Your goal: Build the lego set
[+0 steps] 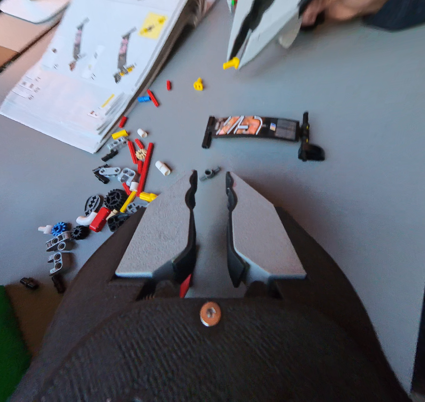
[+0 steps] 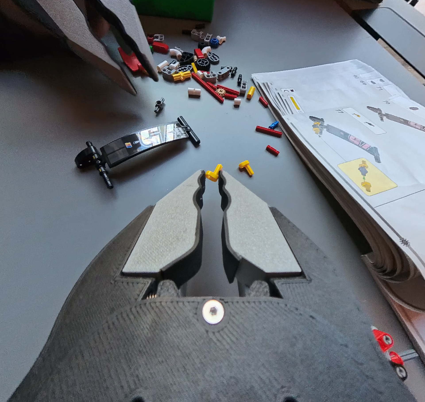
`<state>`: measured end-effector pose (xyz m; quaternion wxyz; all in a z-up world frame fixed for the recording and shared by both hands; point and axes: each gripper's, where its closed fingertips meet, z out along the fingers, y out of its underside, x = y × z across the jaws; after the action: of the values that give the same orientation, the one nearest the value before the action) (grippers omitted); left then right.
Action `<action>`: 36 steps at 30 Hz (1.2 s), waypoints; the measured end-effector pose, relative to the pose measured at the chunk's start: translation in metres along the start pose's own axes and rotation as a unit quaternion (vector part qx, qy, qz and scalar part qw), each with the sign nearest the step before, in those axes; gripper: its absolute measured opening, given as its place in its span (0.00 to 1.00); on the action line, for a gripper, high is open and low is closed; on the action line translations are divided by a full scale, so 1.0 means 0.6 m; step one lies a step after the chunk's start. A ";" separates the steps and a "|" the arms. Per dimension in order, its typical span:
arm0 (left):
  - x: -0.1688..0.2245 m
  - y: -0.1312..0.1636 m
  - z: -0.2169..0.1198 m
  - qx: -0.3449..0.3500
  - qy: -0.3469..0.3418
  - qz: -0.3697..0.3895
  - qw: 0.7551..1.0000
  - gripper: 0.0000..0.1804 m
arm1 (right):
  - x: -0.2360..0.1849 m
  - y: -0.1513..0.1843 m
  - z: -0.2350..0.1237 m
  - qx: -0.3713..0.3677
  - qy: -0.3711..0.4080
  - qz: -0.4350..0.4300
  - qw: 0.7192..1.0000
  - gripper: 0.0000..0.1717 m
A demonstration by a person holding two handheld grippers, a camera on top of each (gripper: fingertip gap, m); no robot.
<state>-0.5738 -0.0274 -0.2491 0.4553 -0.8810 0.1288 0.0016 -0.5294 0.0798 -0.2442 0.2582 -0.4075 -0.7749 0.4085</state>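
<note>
small yellow pin piece (image 2: 213,172) sits pinched at the very tips of the right gripper (image 2: 212,175), centre of the right wrist view, its shaft slanting up and to the right, its round head against the left pad. a second yellow pin (image 2: 246,167) lies just right of it on the grey table (image 2: 57,206).

the left gripper (image 1: 211,176) stands spread and holds nothing — a small dark grey connector (image 1: 208,173) lies on the table just past its tips, long axis crossing the gap, touching neither pad. the black curved panel assembly (image 1: 257,128) lies beyond, right of centre; the loose parts pile (image 1: 119,183) fills the left, and the open instruction booklet (image 1: 92,57) the upper left.
</note>
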 end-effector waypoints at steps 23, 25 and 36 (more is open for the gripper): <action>-0.017 -0.007 0.025 -0.058 0.075 0.003 0.995 0.03 | -0.072 0.054 -0.010 -0.084 -0.121 0.004 0.989 0.05; -0.018 -0.053 0.013 -0.014 0.068 -0.020 0.997 0.03 | -0.075 0.053 -0.011 -0.084 -0.135 0.013 0.987 0.07; 0.068 -0.137 0.103 -0.007 0.119 0.006 0.993 0.03 | -0.078 0.045 -0.026 -0.053 -0.130 -0.015 0.990 0.14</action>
<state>-0.5087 0.0582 -0.2242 0.4310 -0.8771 0.1872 -0.0993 -0.4819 0.0560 -0.2617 0.1393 -0.3523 -0.8287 0.4120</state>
